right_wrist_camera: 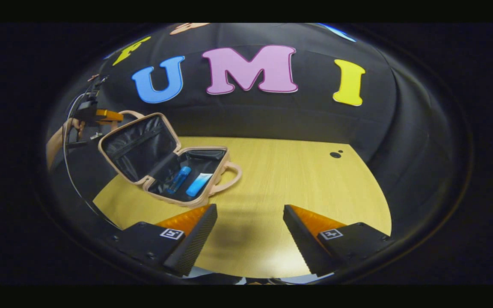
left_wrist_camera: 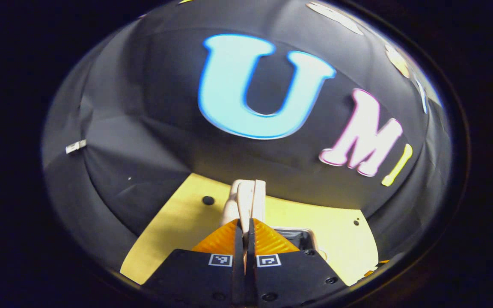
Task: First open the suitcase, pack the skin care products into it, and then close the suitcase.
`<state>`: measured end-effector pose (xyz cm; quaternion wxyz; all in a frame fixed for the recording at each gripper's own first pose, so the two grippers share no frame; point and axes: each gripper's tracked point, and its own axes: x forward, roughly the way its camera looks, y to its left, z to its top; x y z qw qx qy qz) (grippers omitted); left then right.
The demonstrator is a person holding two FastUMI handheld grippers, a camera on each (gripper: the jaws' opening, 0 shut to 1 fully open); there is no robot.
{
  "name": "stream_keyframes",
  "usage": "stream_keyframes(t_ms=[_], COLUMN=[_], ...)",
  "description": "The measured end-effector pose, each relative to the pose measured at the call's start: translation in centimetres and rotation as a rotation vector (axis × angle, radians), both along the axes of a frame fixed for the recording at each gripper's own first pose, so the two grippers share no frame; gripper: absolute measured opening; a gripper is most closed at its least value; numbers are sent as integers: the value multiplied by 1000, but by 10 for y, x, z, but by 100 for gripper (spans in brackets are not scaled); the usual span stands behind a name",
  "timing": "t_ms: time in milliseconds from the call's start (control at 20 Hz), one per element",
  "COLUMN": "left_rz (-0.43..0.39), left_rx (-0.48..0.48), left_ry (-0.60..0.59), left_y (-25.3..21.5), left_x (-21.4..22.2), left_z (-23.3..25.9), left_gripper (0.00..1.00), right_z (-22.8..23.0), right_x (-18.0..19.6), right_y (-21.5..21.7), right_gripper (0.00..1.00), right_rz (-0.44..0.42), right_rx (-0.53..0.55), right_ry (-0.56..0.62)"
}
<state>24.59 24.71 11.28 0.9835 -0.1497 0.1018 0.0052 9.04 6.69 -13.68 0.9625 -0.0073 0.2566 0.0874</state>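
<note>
A small beige suitcase (right_wrist_camera: 195,201) lies open on the yellow wooden table (right_wrist_camera: 293,184), its black-lined lid (right_wrist_camera: 137,147) standing tilted back. In its base lie a blue bottle (right_wrist_camera: 179,179) and a light blue tube (right_wrist_camera: 198,185) side by side. In the right gripper view, my left gripper (right_wrist_camera: 101,114) holds the lid's handle at the lid's top edge. Close up, my left gripper (left_wrist_camera: 245,222) is shut on that beige lid handle (left_wrist_camera: 246,196). My right gripper (right_wrist_camera: 250,214) hovers open over bare table, to the right of the suitcase, with nothing between its fingers.
The suitcase's front handle (right_wrist_camera: 231,177) lies flat on the table toward my right gripper. A hand (right_wrist_camera: 56,143) and cables are behind the lid at the left. The black cloth wall rings the table; small holes (right_wrist_camera: 335,155) mark the tabletop at the far right.
</note>
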Motion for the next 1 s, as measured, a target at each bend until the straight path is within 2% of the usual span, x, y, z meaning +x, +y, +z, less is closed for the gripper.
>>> stream_keyframes(t_ms=[250,350,500,750,850,900,950,1000], left_rz=[-116,-146,-181,-151,-152,-141,-129,-135], left_rx=[94,128,185,321,306,295,286,260], left_ry=[31,68,182,315,335,328,304,262], left_y=[-150,-199,-261,-306,-315,-315,-314,-318], left_x=[23,35,51,75,74,70,66,59], left_z=[-10,-35,-99,-179,-196,-194,-187,-175], left_gripper=[6,6,7,7,14,21,27,29], right_z=[20,30,43,38,39,45,53,62], right_x=[14,15,15,11,11,11,13,14], right_y=[-51,-74,-106,-142,-151,-153,-152,-152], right_gripper=[98,98,98,98,98,98,100,98], right_rz=[-48,-39,-33,-86,-118,-136,-146,-154], right_rx=[51,1,-30,2,22,41,58,63], right_ry=[-34,-88,-132,-126,-124,-140,-166,-193])
